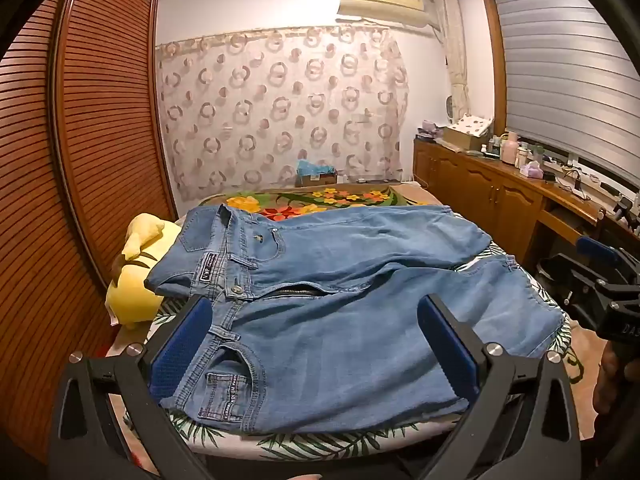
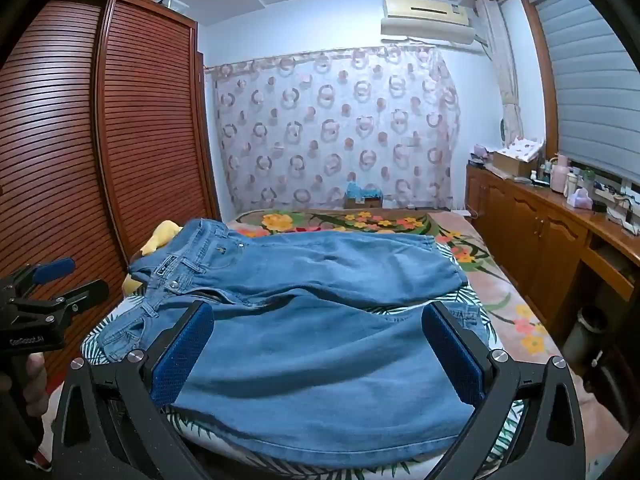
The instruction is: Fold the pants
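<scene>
Gaping wide, both grippers (image 1: 316, 312) (image 2: 318, 320) hover over jeans (image 1: 340, 280).

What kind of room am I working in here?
Most likely a home bedroom: the jeans lie on a bed with a floral cover, a louvered wardrobe stands alongside, and an air conditioner hangs above a curtain.
</scene>
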Motion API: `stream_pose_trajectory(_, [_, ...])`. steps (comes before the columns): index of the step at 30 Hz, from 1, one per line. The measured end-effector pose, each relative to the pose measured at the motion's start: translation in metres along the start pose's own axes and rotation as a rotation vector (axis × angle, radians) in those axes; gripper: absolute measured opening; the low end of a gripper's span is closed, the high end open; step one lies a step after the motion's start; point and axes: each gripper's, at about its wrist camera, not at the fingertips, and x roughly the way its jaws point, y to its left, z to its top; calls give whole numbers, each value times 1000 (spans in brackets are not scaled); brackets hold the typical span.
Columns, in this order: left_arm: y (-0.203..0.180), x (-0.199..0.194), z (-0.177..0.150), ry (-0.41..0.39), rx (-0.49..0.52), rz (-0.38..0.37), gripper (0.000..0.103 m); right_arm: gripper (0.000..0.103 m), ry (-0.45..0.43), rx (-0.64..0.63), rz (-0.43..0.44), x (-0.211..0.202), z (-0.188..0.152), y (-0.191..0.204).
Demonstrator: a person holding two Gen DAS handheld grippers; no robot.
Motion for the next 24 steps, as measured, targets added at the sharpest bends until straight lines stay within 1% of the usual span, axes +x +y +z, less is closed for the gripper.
stream_pose_trajectory(17, [0,0,0,3,1,2,103,103,1,3,-7,-2,0,-4])
stream_pose_trajectory(18, [0,0,0,3,1,2,103,103,2,2,-7,2,0,-1])
stream_pose_trajectory(24, [0,0,0,3,0,1,103,103,3,2,-8,2,0,1])
